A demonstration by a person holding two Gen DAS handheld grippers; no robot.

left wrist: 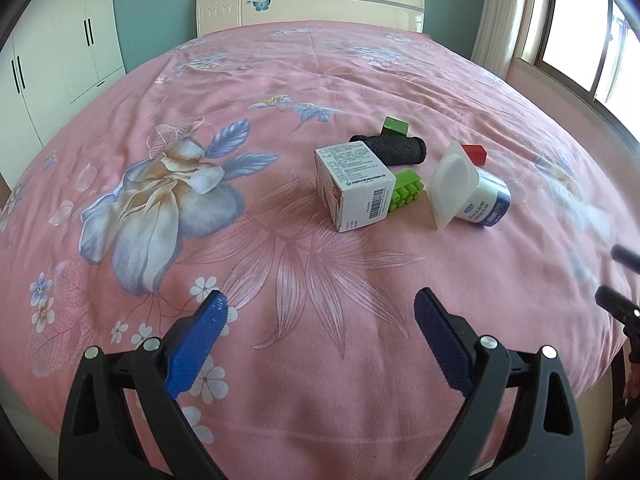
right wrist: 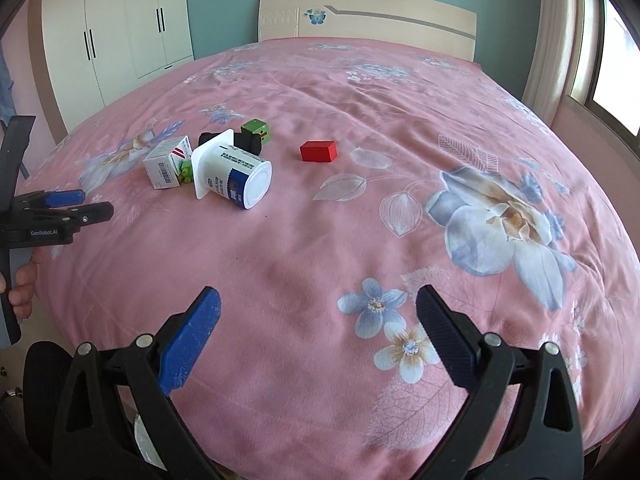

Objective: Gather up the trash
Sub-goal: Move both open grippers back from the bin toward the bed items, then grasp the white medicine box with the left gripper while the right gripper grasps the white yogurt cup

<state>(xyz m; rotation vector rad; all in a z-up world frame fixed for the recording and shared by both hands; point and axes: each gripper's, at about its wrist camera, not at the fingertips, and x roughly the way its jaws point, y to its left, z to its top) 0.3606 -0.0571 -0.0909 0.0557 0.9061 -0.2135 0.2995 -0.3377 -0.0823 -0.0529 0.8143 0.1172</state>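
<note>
Bed (left wrist: pixel 280 360): covered by a pink sheet with big blue-white flowers; all the small things lie together on it, toward the near half.
Left gripper (left wrist: pixel 322 316): jaws wide apart, nothing between them; it hangs over the near edge of the bed, well apart from the things. In the right wrist view it shows at the left border (right wrist: pixel 94 205), with a hand (right wrist: pixel 22 284) on its handle.
Right gripper (right wrist: pixel 318 312): also spread wide and empty, over the near part of the sheet.
White box (left wrist: pixel 354 184): carton with a barcode, standing tilted on the sheet, the leftmost of the group.
Yogurt cup (left wrist: pixel 466 190): white with a blue label, lying on its side, to the right of the box.
Black roll (left wrist: pixel 390 149): dark cylinder lying behind the box.
Green brick (left wrist: pixel 406 194): studded toy block, touching the right side of the box.
Red block (left wrist: pixel 474 153): just behind the cup.
Green cube (left wrist: pixel 395 126): behind the black roll, touching it.
</note>
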